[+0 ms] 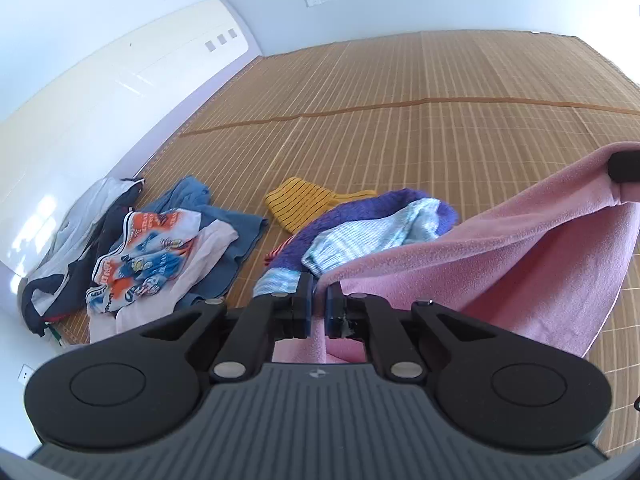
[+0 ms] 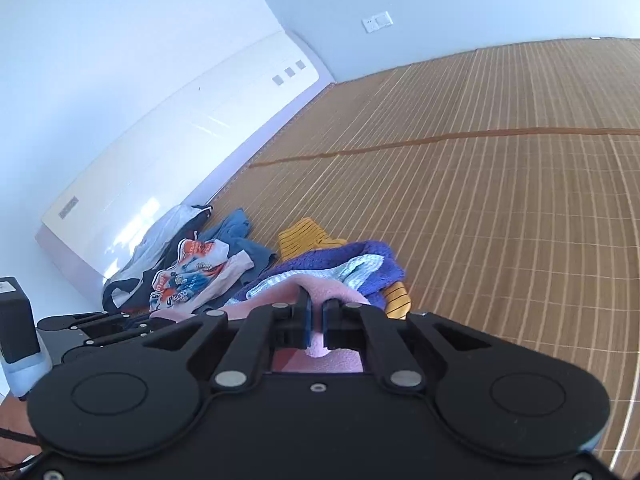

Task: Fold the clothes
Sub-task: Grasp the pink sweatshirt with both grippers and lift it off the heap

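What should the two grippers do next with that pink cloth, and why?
Probably carry it right and lay it flat on the bare bamboo mat. Both the left gripper and right gripper pinch the pink cloth, which hangs over the clothes pile.

Printed shirt (image 1: 148,256) — orange and blue lettering, too crumpled and small to read; nothing else legible.

Pink cloth (image 1: 520,264): lower part was hidden behind the left tongs (image 1: 318,308) body; in the right wrist view only a small fold showed at the right tongs (image 2: 318,322).
Purple towel (image 1: 360,216): partly covered by the pink cloth.
Printed garment (image 1: 148,256): lettering was too small to read.
Dark block (image 2: 14,320): cut off by the left edge; identity could not be told.
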Demonstrator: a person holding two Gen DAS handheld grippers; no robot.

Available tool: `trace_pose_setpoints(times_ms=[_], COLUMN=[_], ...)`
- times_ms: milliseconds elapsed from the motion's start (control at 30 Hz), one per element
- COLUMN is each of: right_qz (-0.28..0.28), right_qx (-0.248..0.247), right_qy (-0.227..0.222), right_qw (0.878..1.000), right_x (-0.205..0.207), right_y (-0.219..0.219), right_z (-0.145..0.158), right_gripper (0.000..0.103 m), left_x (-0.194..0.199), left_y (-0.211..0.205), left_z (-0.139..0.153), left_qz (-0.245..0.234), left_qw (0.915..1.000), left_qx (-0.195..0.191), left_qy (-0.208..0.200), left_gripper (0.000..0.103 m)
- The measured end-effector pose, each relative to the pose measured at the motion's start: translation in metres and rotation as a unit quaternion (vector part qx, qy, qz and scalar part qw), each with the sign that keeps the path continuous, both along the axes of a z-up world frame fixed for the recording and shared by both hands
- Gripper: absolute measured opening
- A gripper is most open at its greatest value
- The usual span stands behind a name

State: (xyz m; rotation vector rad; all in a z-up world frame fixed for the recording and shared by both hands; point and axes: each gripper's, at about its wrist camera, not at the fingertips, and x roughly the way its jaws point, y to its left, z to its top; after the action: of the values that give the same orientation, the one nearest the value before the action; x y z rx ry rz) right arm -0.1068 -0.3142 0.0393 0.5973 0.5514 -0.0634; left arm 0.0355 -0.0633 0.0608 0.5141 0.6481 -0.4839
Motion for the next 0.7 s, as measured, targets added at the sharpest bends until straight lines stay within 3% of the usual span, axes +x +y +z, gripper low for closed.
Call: trace_pose_setpoints(times_ms=[233,467,700], right_qz=[-0.056,-0.119,-0.178], right_qx=[-0.029,-0.051,-0.091], right_qy=[-0.002,0.021,-0.017], right_qw=[0.998,0.991,0.98], right_x=[-0.113,-0.21,-0.271], right_y=[-0.06,-0.11,-0.148], right_z=[0.017,0.018,0.048], right_gripper=[0.006,0.006,0.006], left_x=[-0.103,-0.195,-0.256], left_y=[-0.089,-0.169,-0.223], left_z=[0.012,0.004,0.029], left_qz=[-0.074,-0.165,-0.232], left_qw=[0.9972,0.9855,0.9727], left_qx=[-0.011,-0.008,-0.012], left_qy=[0.003,0.04,0.009], left_gripper=[0.007,0.007,0.008])
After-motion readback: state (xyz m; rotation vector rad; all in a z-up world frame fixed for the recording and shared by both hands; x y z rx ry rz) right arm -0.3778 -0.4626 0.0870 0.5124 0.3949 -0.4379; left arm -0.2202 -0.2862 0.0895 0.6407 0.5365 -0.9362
